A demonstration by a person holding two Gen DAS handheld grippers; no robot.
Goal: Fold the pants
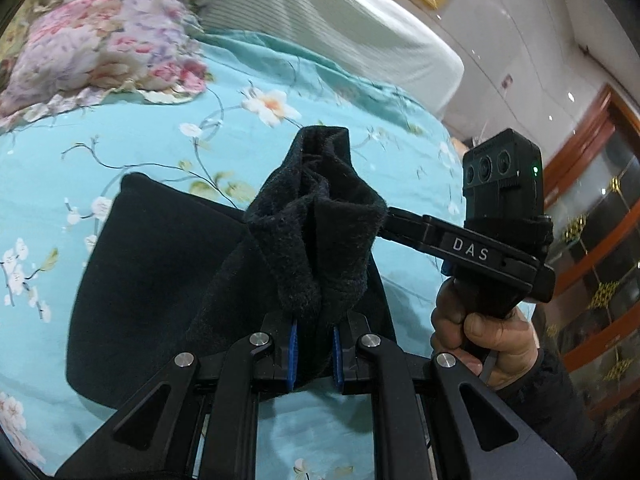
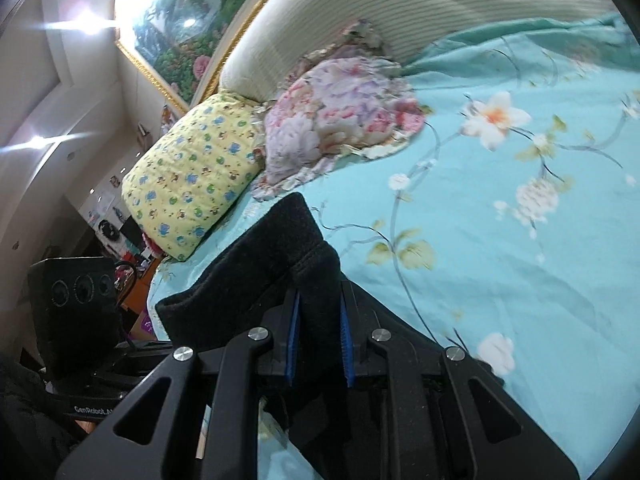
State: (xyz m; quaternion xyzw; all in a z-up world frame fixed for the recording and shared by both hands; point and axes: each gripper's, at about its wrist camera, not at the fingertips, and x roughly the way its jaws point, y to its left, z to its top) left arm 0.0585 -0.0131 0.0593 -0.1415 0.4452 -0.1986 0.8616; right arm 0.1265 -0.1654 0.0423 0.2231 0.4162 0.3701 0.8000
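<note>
The black fleece pants (image 1: 168,272) lie partly on the teal flowered bed sheet (image 1: 152,120). My left gripper (image 1: 314,344) is shut on a bunched edge of the pants, which stands up above its blue pads. My right gripper (image 1: 384,220) is seen from the side at the right, its fingers reaching into the same raised fold. In the right wrist view my right gripper (image 2: 319,340) is shut on a thick hem of the pants (image 2: 256,284), lifted above the sheet (image 2: 500,260).
A pink flowered pillow (image 1: 100,48) and a yellow patterned pillow (image 2: 192,176) lie at the head of the bed by the ribbed headboard (image 2: 400,8). A wooden cabinet (image 1: 600,240) stands to the right. The other gripper's camera block (image 2: 76,304) is at the left.
</note>
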